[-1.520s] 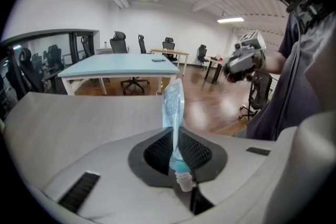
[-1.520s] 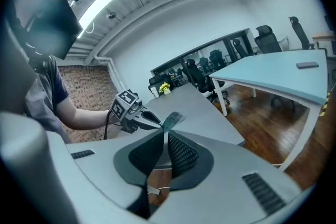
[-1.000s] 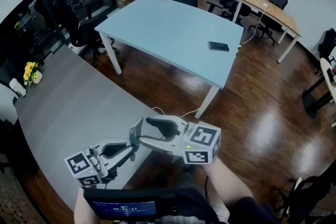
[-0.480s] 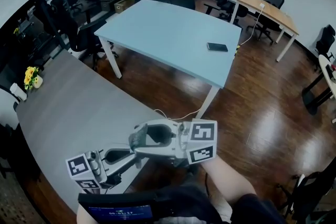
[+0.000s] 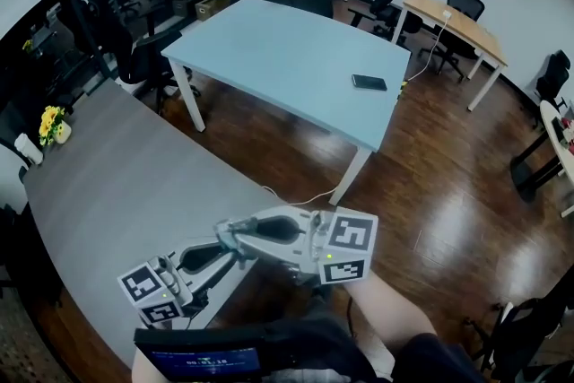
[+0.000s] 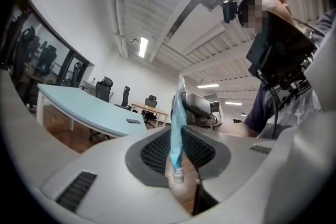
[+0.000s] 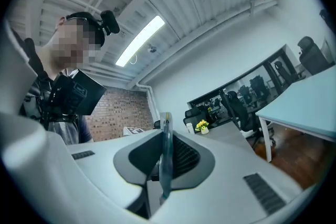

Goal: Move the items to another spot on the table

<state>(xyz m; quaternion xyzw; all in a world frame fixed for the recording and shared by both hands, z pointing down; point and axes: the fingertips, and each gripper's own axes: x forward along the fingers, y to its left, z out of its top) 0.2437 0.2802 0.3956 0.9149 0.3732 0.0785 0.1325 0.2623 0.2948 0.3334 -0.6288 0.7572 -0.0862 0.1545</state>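
Right gripper point(image 5: 224, 235), just closing from wide, is clenching a blue tube point(image 6: 175, 123); left gripper point(image 5: 236, 253) is just opening, both level beside grey table's point(image 5: 117, 184) 5 o'clock edge.

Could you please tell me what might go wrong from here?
The blue tube hangs near the edge of the grey table. The fingers of the right gripper have just been closing on it, those of the left gripper just opening with it between them. If the right hold is weak, it may slip to the floor.
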